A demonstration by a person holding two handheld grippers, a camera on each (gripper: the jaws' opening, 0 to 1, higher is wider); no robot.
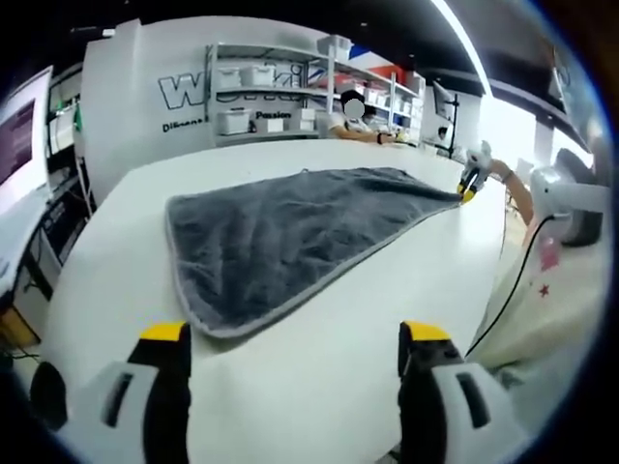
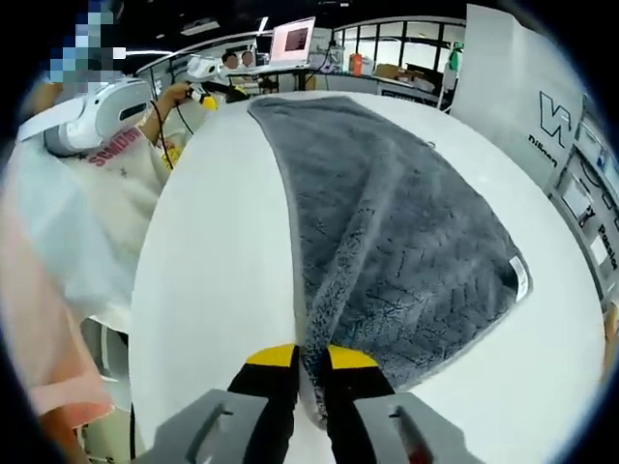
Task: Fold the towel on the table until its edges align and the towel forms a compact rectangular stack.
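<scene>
Your right gripper (image 2: 309, 360) is closed on the near corner of the grey towel (image 2: 387, 232), with the fabric pinched between the two yellow-tipped jaws and lifted slightly off the white table (image 2: 213, 261). Your left gripper (image 1: 293, 335) is wide open and holds nothing; its jaws hover above the table just short of the towel's near corner. The towel (image 1: 290, 237) lies spread flat across the middle of the table, its far corner reaching toward the opposite edge. Shelving (image 1: 280, 92) stands beyond the table's far edge.
</scene>
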